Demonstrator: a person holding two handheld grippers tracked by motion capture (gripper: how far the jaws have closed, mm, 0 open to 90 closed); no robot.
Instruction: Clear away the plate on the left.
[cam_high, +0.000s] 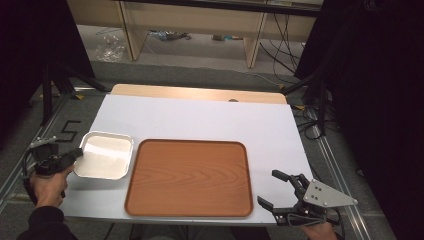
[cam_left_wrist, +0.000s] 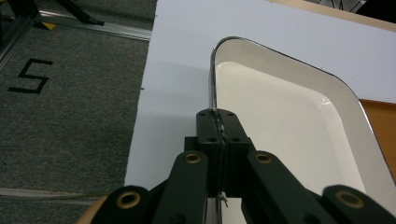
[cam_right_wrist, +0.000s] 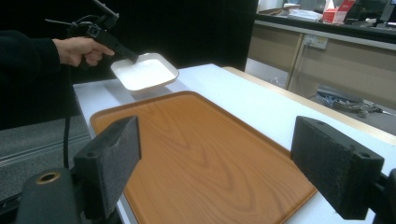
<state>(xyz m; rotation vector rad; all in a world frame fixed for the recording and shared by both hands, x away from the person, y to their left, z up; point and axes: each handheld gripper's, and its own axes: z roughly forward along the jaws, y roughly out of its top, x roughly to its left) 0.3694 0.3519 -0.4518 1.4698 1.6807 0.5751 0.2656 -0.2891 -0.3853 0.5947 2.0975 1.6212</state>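
Two black jaws of the left gripper (cam_left_wrist: 219, 128) are pressed together on the near left rim of a white enamel tray (cam_left_wrist: 289, 121), the thin dark edge of the rim being pinched between them. In the right gripper view this small tray (cam_right_wrist: 145, 73) is seen raised off the table at the end held by the left gripper (cam_right_wrist: 133, 57), with a shadow beneath it; its far side lies close to the wooden tray (cam_right_wrist: 196, 154). In the high view the left gripper (cam_high: 77, 154) is placed at the table's left edge, and the white enamel tray (cam_high: 105, 155) is found just left of the wooden tray (cam_high: 190, 177), whose raised lip borders it.

The right gripper (cam_high: 280, 192) is held with its jaws spread wide and nothing between them, near the table's front right corner, just beside the wooden tray's right edge. Bare white table surface (cam_high: 210, 117) is left open behind both trays, up to the far wooden edge strip. Grey carpet (cam_left_wrist: 70, 93) bearing a black mark is seen past the left edge.
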